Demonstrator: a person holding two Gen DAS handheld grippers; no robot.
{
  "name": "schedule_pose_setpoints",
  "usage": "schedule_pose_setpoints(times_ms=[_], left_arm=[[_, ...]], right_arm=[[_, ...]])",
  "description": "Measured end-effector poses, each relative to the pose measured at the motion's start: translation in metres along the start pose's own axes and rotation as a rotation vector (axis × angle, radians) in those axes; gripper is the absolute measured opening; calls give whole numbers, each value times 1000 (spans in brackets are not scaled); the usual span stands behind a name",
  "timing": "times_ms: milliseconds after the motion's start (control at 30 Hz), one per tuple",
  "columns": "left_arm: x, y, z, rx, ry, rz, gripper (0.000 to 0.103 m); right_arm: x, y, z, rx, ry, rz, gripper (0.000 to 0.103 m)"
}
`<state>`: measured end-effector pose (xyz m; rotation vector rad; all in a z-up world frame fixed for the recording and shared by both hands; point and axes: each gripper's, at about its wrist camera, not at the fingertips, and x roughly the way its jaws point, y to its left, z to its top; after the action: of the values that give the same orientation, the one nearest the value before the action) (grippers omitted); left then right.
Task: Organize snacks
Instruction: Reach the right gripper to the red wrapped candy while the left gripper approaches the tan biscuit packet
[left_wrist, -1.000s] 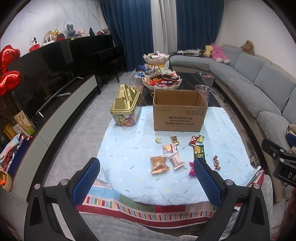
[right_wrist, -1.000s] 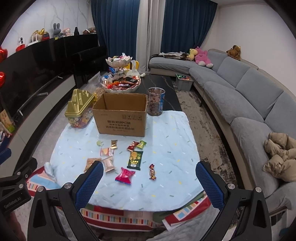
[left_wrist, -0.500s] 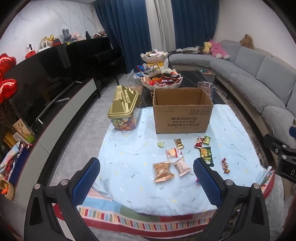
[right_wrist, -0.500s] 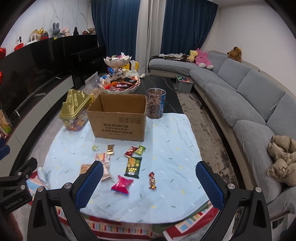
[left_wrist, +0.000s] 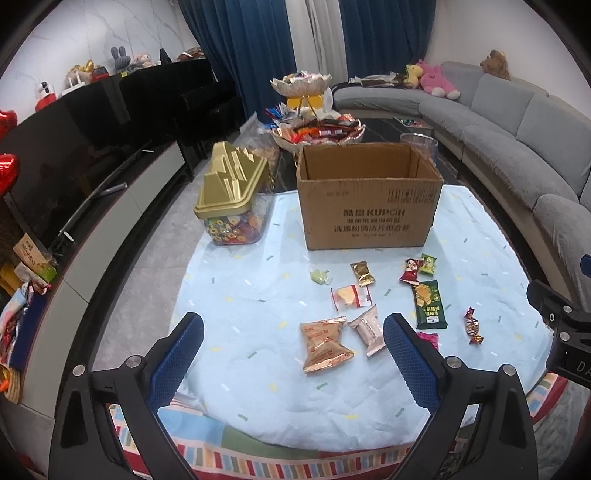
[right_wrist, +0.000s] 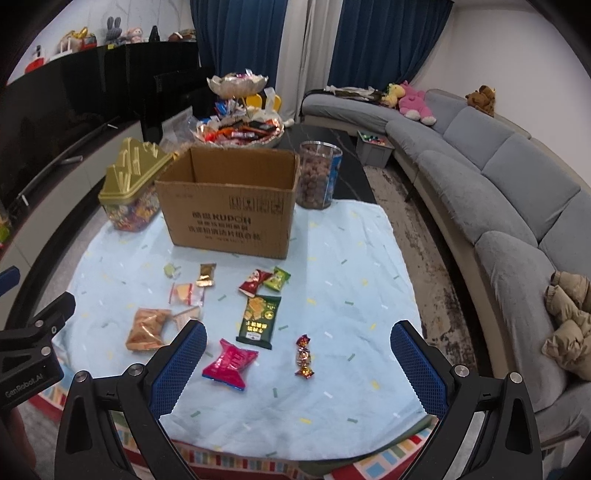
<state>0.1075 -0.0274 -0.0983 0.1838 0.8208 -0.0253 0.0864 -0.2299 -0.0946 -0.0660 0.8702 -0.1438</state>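
Several wrapped snacks lie on the light blue cloth (left_wrist: 240, 295): an orange bag (left_wrist: 324, 343), a pale pink pack (left_wrist: 368, 328), a dark green pack (right_wrist: 259, 320), a pink pack (right_wrist: 230, 362) and a twisted candy (right_wrist: 304, 357). An open, empty cardboard box (left_wrist: 369, 201) stands behind them; it also shows in the right wrist view (right_wrist: 229, 206). My left gripper (left_wrist: 293, 362) is open above the cloth's near edge, the orange bag between its fingers. My right gripper (right_wrist: 299, 365) is open above the pink pack and the candy.
A gold-lidded candy jar (left_wrist: 232, 206) stands left of the box. A clear jar of nuts (right_wrist: 318, 175) and a tiered snack dish (left_wrist: 317, 129) stand behind it. A grey sofa (right_wrist: 498, 192) runs along the right, a dark TV cabinet (left_wrist: 85, 147) along the left.
Both grippers have moved forward and lower toward the table; the snacks and the box look larger and nearer. Both stay open and empty.
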Motion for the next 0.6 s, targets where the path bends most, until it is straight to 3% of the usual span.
schedule_pose_setpoints(times_ms=[600], left_arm=[[92, -23, -12, -3, 97, -9, 96]], right_arm=[[79, -1, -1, 42, 80, -25, 101]])
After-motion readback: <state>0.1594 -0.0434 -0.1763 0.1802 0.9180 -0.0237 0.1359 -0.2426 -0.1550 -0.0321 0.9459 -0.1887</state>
